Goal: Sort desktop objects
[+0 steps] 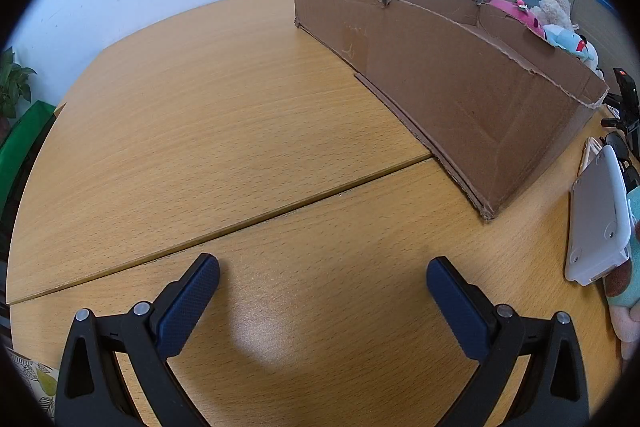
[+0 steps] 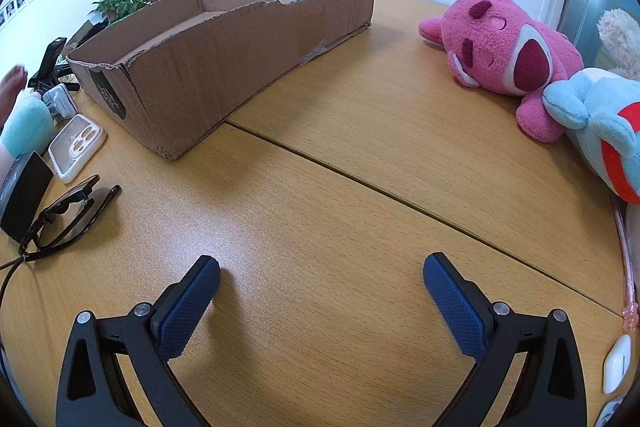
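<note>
Left gripper (image 1: 323, 281) spread wide, nothing between the pads, low over bare table (image 1: 200, 115). Right gripper (image 2: 322, 279) likewise parted and empty.

Cardboard box (image 2: 224, 67) long and open-topped, mid-table across the seam; visible inside looks empty. Nothing sorted yet, apparently.

Still out: pink plush (image 2: 508, 55) and blue plush (image 2: 604, 131) touching, toward the table's right edge. Sunglasses (image 2: 64, 215), white phone case (image 2: 76, 147), black card (image 2: 24, 195) near the left edge, beside the box end. Small white item (image 2: 616, 363) at near right edge, unidentified.

Whole sort looks left to do.
</note>
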Tool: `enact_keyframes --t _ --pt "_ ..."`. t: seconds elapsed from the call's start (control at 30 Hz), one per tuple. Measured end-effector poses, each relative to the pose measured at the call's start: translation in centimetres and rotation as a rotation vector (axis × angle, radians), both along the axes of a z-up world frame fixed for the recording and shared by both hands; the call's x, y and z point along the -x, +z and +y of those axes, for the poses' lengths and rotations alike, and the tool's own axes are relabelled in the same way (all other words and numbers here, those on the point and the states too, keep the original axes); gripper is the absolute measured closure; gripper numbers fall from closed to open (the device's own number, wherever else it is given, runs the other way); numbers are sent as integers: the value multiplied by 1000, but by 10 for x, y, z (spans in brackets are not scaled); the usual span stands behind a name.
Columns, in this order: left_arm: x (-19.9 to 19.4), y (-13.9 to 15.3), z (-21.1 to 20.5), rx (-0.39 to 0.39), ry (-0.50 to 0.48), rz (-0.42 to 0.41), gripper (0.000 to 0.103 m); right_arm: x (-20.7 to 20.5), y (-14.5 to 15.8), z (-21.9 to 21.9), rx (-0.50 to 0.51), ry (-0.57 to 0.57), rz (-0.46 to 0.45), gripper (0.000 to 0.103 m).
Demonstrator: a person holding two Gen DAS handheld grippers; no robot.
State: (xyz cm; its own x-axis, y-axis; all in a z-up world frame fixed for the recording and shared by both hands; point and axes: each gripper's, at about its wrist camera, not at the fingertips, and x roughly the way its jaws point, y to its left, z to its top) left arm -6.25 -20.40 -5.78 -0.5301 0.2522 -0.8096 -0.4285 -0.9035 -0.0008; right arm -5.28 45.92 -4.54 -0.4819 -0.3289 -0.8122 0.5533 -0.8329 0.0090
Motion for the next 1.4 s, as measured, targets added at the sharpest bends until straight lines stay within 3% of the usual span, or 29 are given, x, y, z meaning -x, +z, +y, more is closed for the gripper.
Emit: enact_keyframes --t 0.33,0.43,0.57,0.67,0.8,0.83,0.97,1.07,1.13,1.27,1.33,1.4 --pt "-2 4 -2 -3 6 -1 0 -6 1 -1 1 -23 1 0" --pt "-7 4 10 -3 81 -1 0 -10 3 -7 1 -191 2 0" --pt "-24 3 29 -1 263 2 0 -24 5 -17 0 -399 4 0" --pt "-25 4 33 1 335 -10 0 -19 6 -21 0 -440 3 0" --pt "-45 12 29 -17 297 -48 1 -29 8 -33 -29 -466 -3 0" --pt "-53 18 31 -38 302 -33 1 -40 14 -41 -55 -464 33 0" --pt "-106 72 56 -126 275 106 1 -97 71 -68 1 -421 233 0" --pt "-154 127 85 -230 183 212 0 -148 129 -88 96 -363 360 0" --pt "-176 151 103 -300 118 240 0 -181 168 -108 156 -299 446 0" --pt "-199 162 140 -416 52 213 0 -234 208 -160 281 -128 473 0" --pt "-194 146 156 -427 13 130 0 -249 203 -198 330 12 413 0" --pt "-188 123 177 -389 28 43 0 -260 187 -237 330 100 359 0"
